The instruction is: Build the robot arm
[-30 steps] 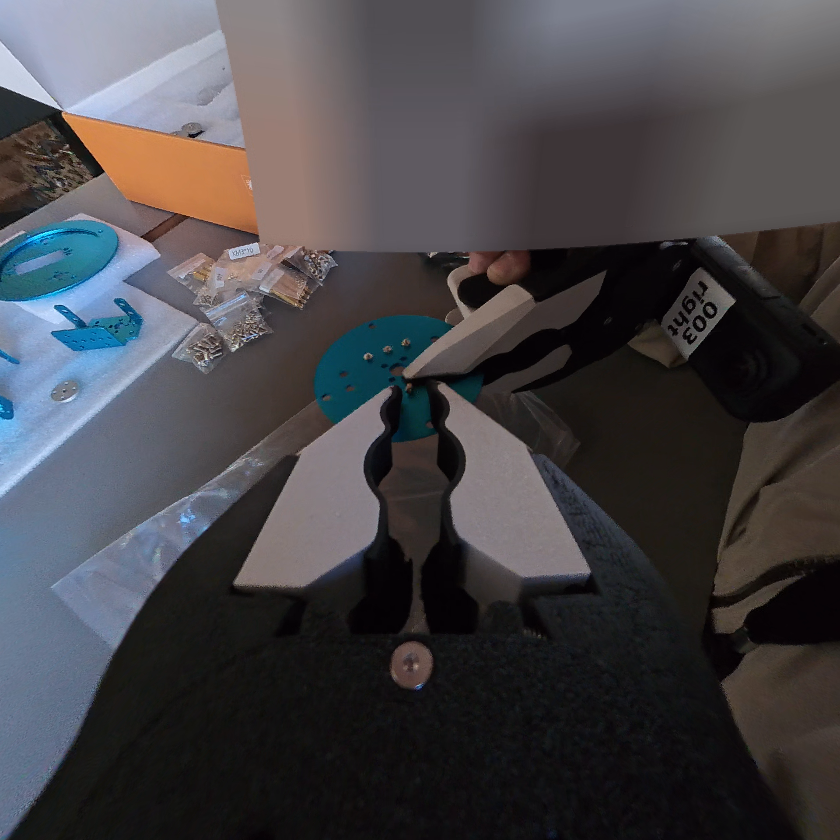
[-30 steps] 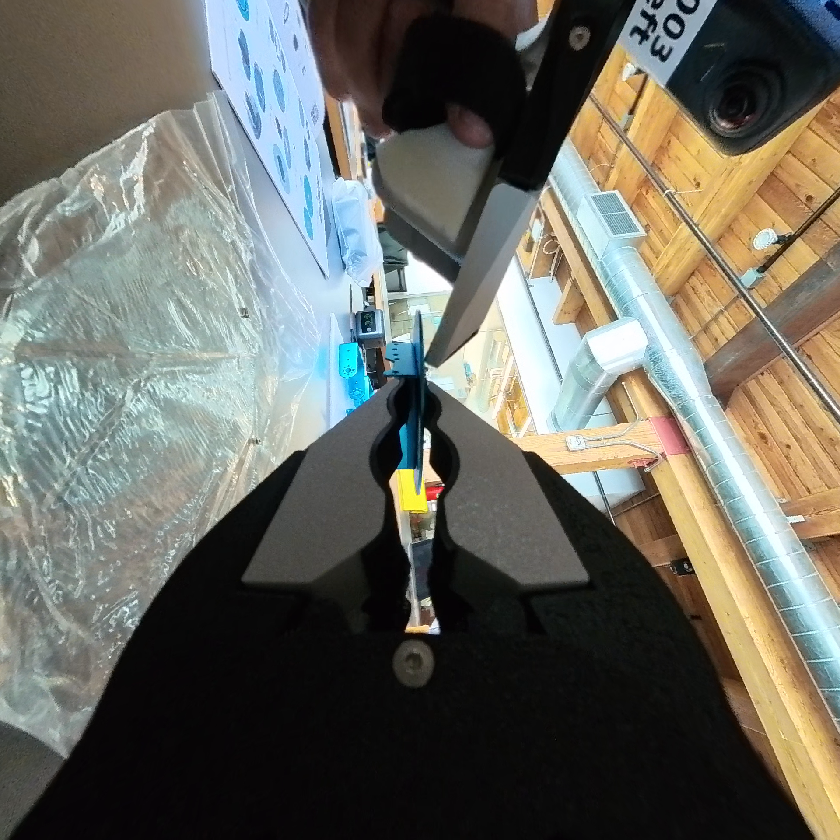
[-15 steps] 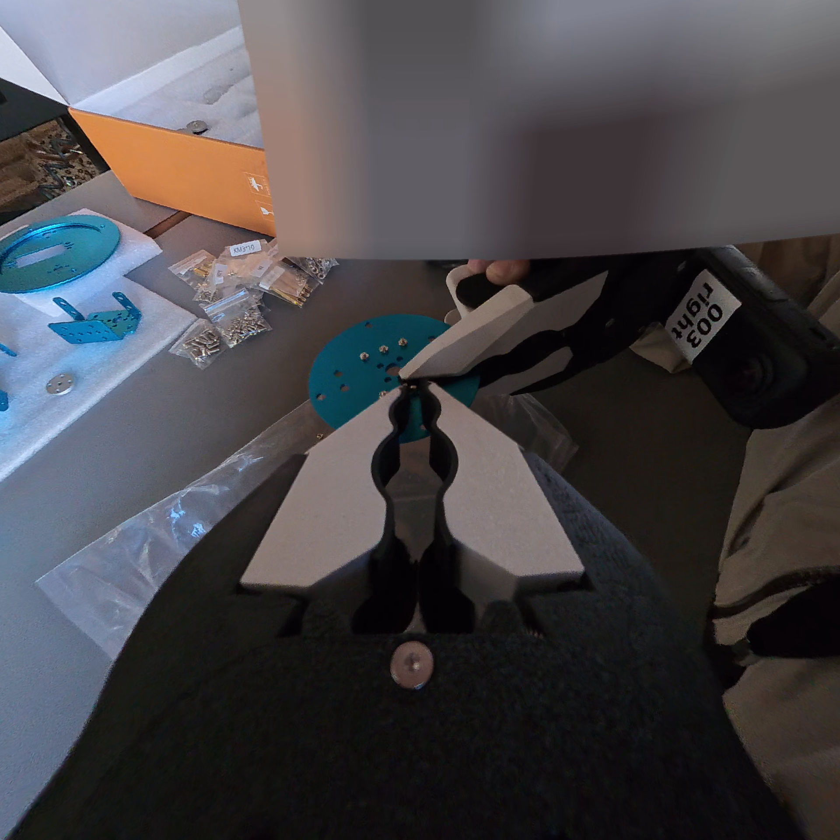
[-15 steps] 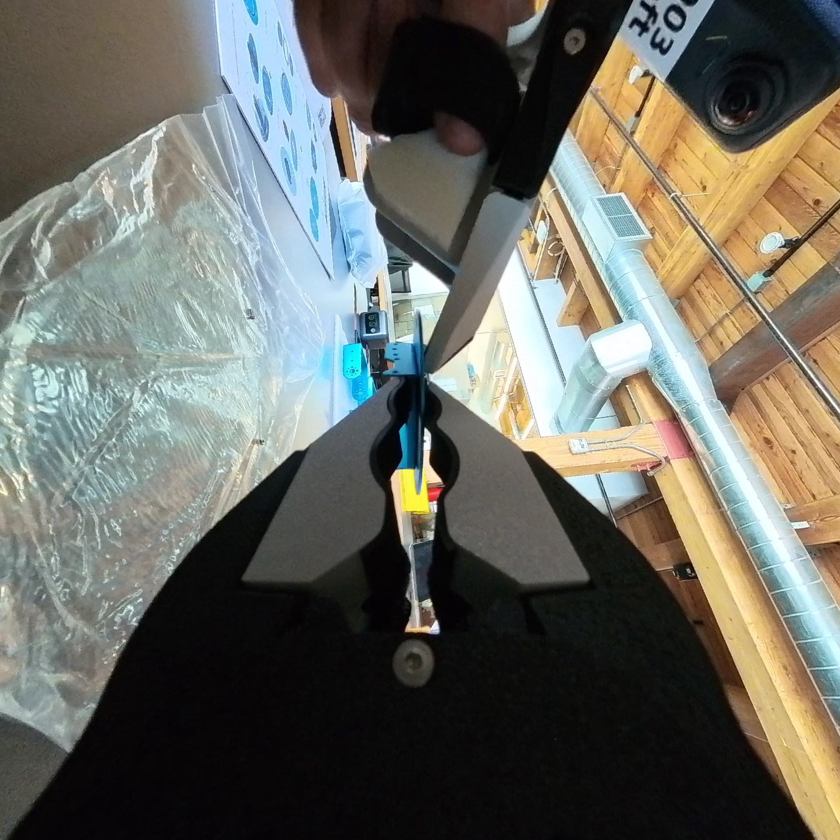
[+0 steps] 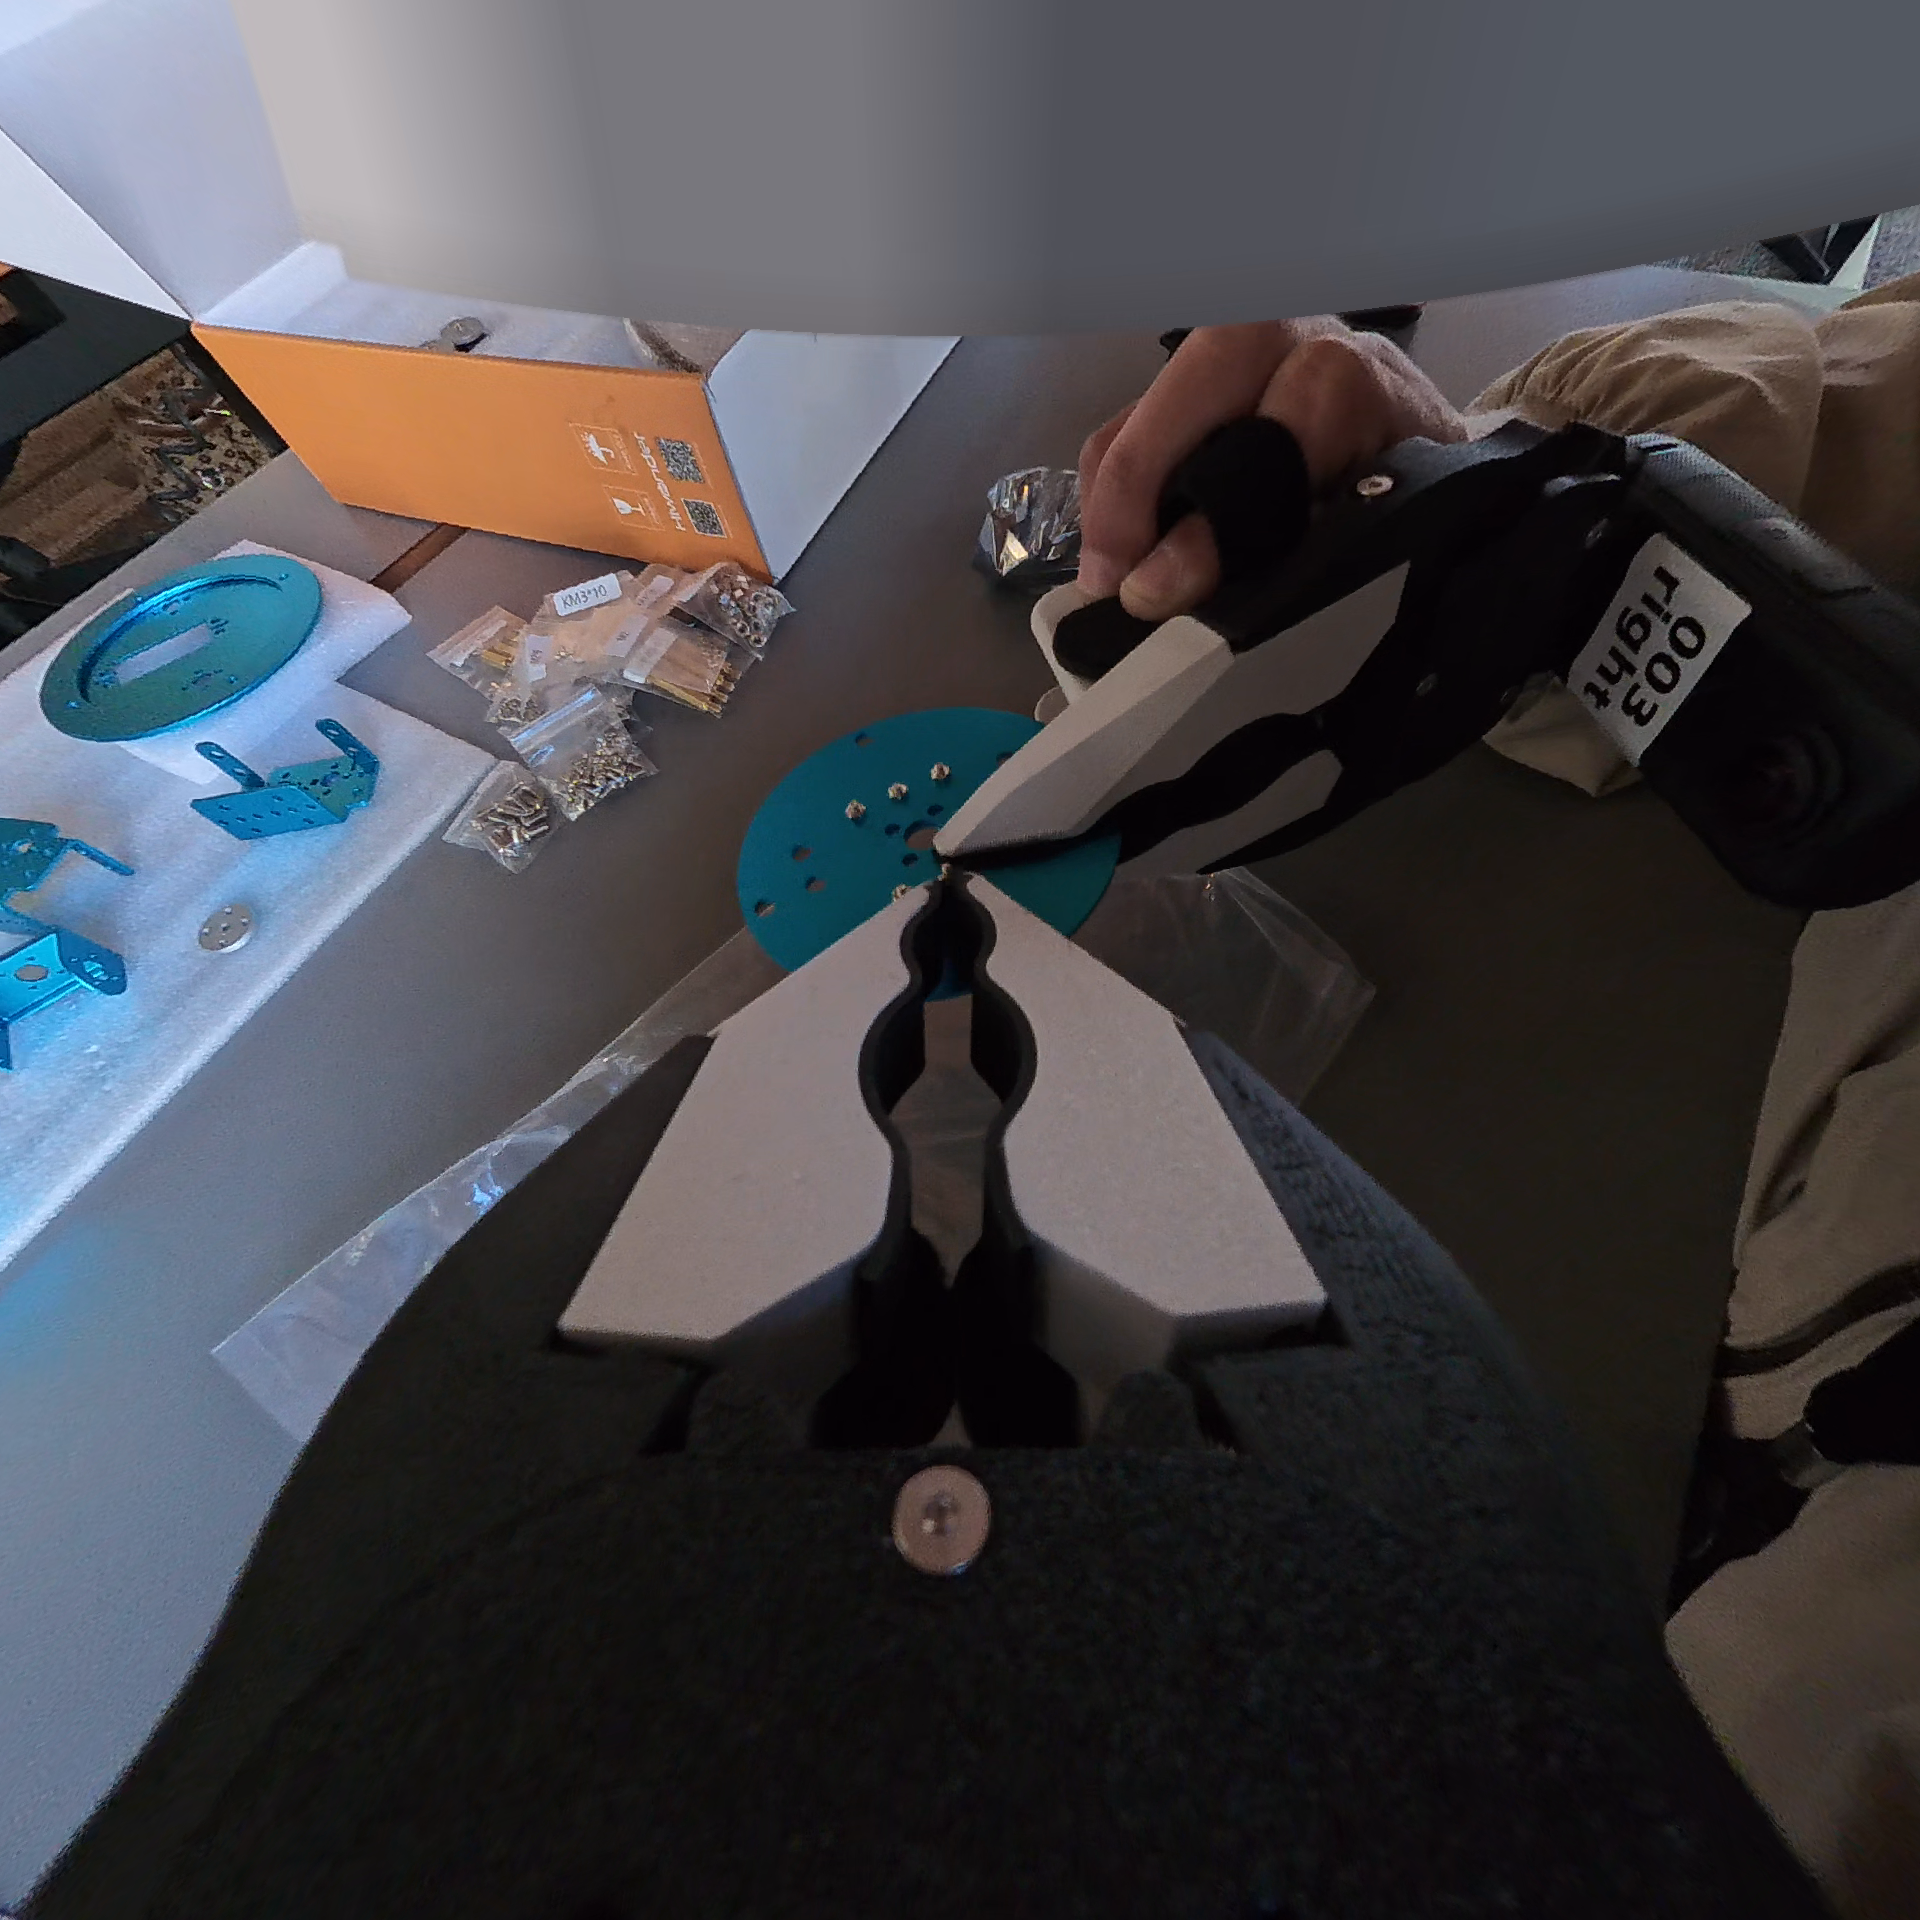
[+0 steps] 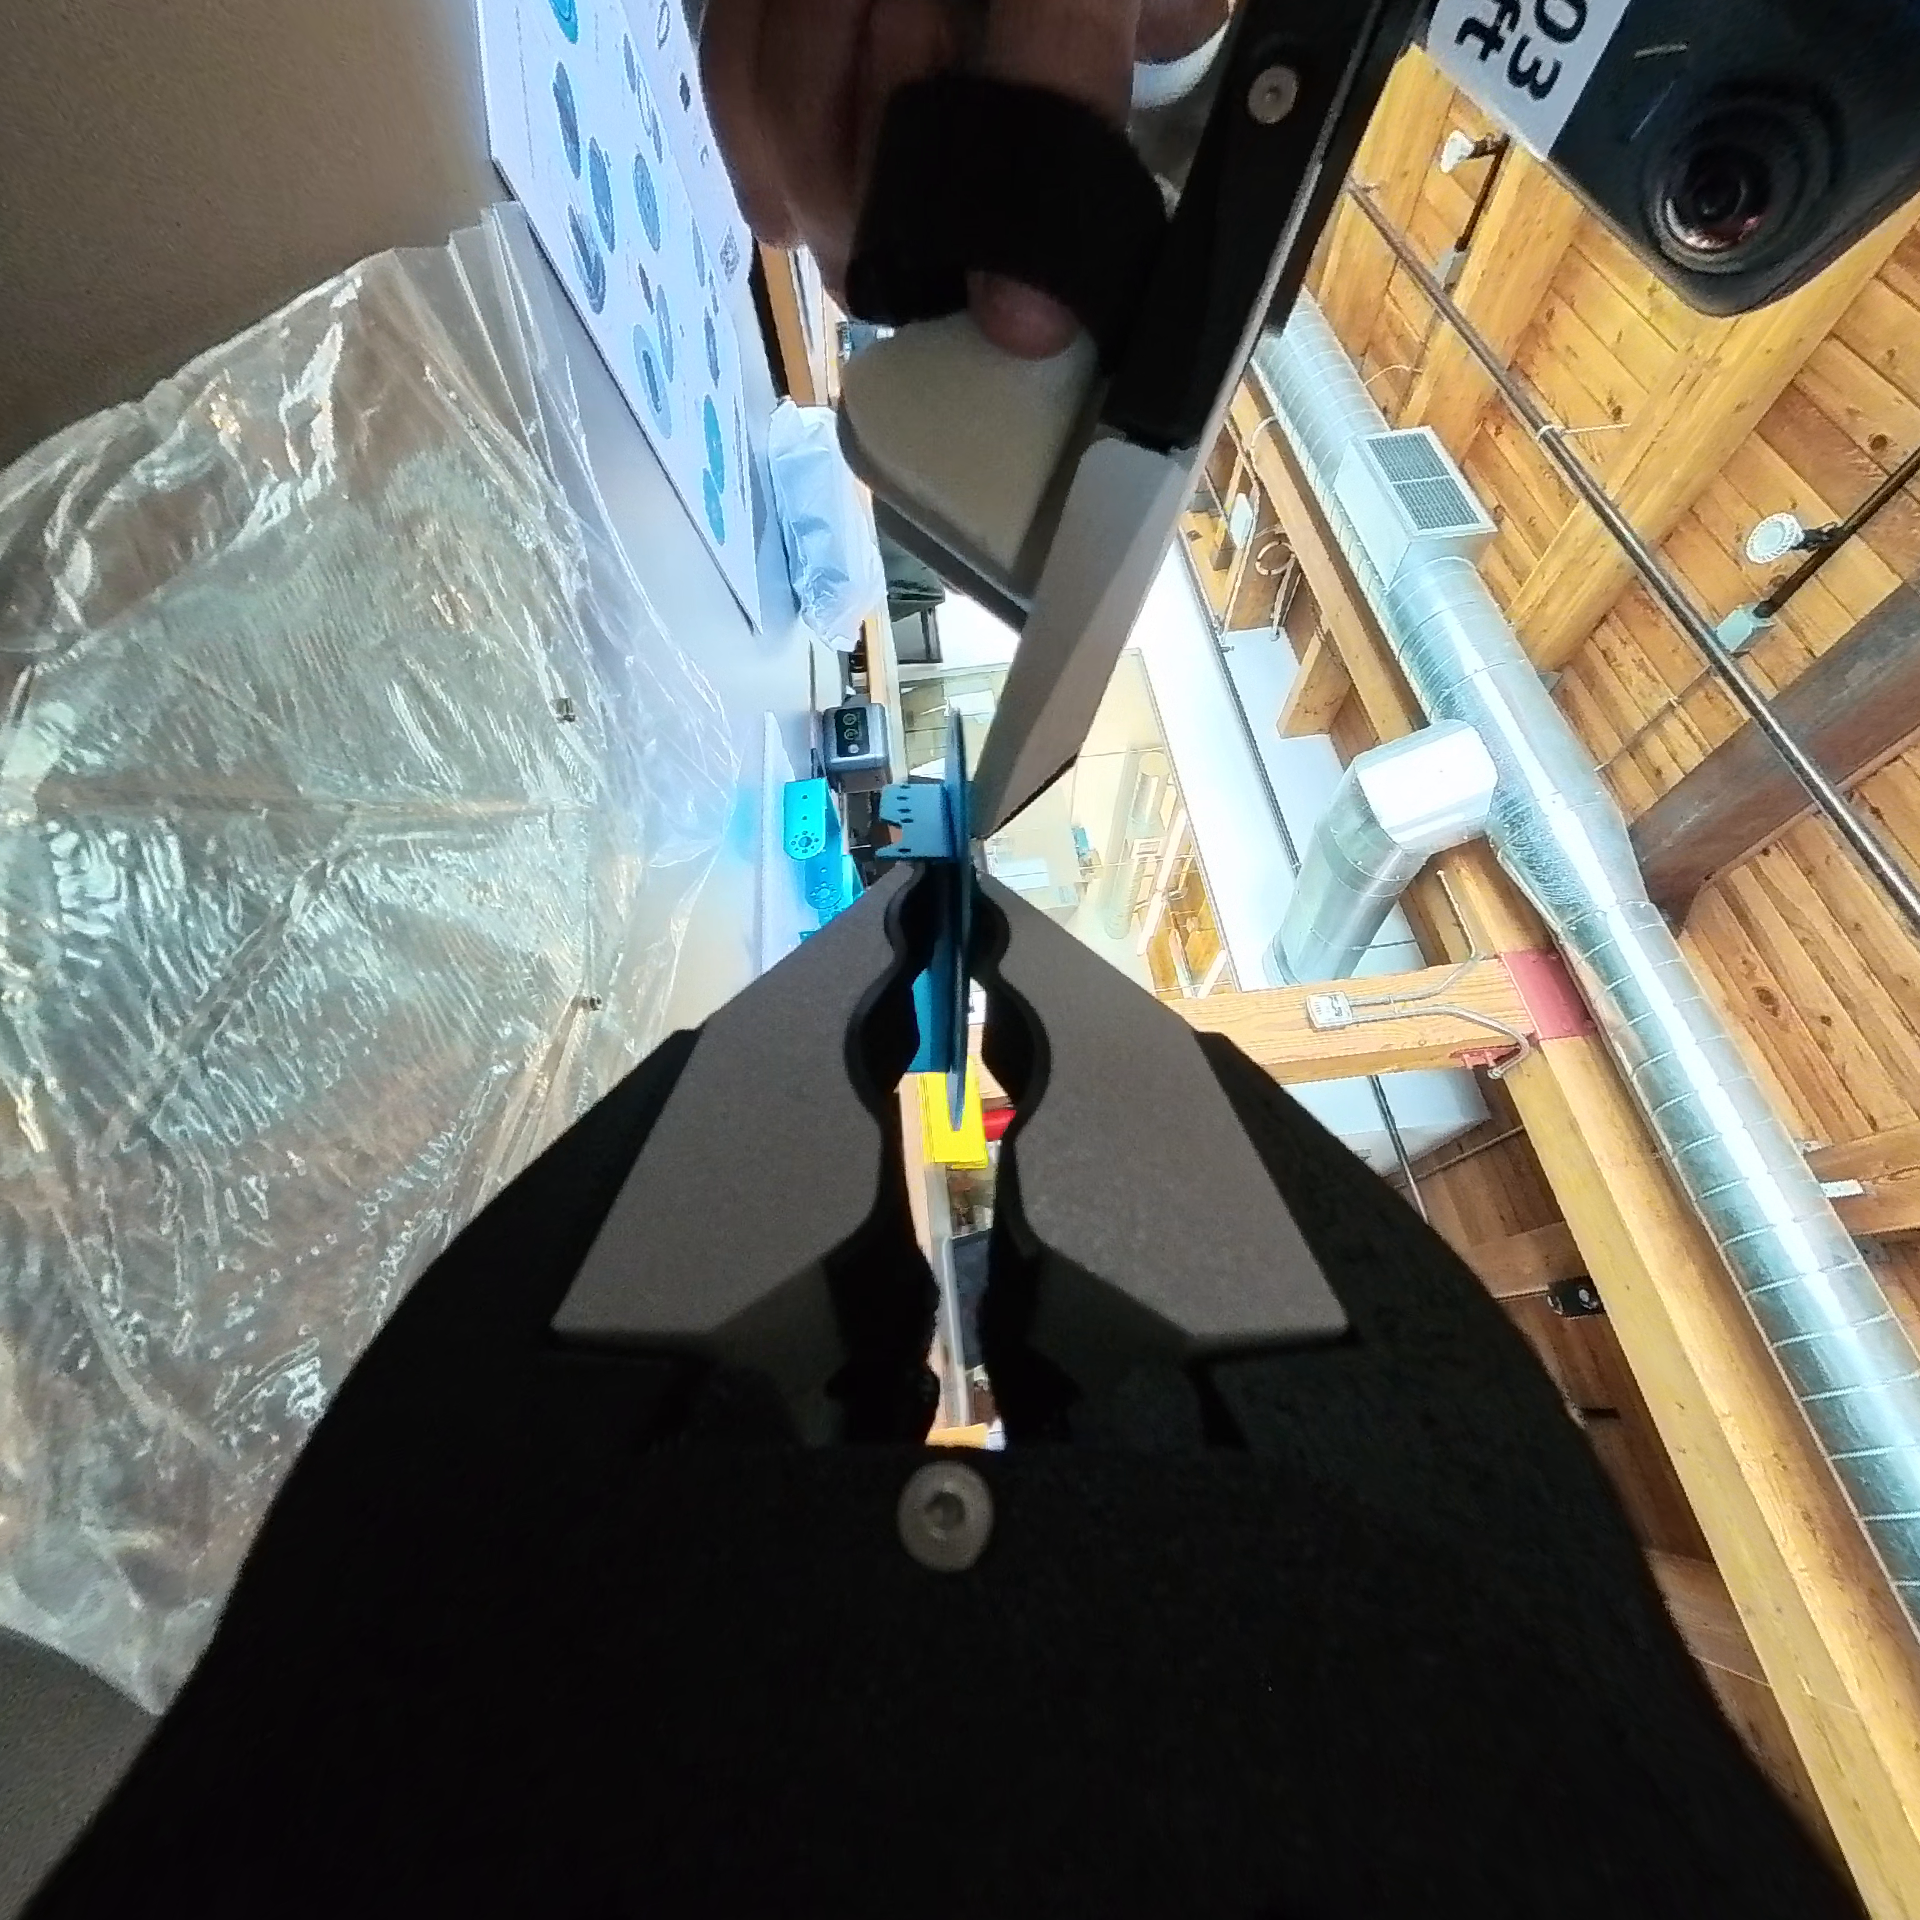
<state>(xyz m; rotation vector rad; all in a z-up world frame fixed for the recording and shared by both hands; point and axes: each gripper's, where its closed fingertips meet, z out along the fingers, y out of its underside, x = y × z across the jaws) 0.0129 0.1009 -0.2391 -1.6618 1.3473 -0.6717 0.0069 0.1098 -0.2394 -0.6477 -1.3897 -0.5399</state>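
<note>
A teal round disc [image 5: 831, 842] with holes and several small nuts is held up above the grey table [image 5: 520, 935]. My right gripper [image 5: 940, 847] comes in from the right and is shut on the disc. In the right wrist view the disc [image 6: 951, 935] is seen edge-on between the shut jaws of my right gripper [image 6: 951, 883], with a blue bracket [image 6: 914, 821] on its left face. My left gripper [image 5: 951, 894] has its tips together on a small metal fastener [image 5: 943, 876] at the disc's face, right beside the right gripper's tips. The left gripper [image 6: 982, 821] also shows in the right wrist view.
An orange and white box [image 5: 499, 436] stands at the back. Bags of screws [image 5: 613, 686] lie beside it. White foam [image 5: 125, 1039] on the left carries a blue ring plate [image 5: 182, 644] and blue brackets [image 5: 291, 790]. A clear plastic bag [image 5: 416, 1236] lies below the grippers. Only a small space, under 4 cm, lies between the two pairs of fingers.
My left gripper's fingers have closed from a small gap to tips together on the fastener at the disc. The right gripper has kept its hold on the disc.
</note>
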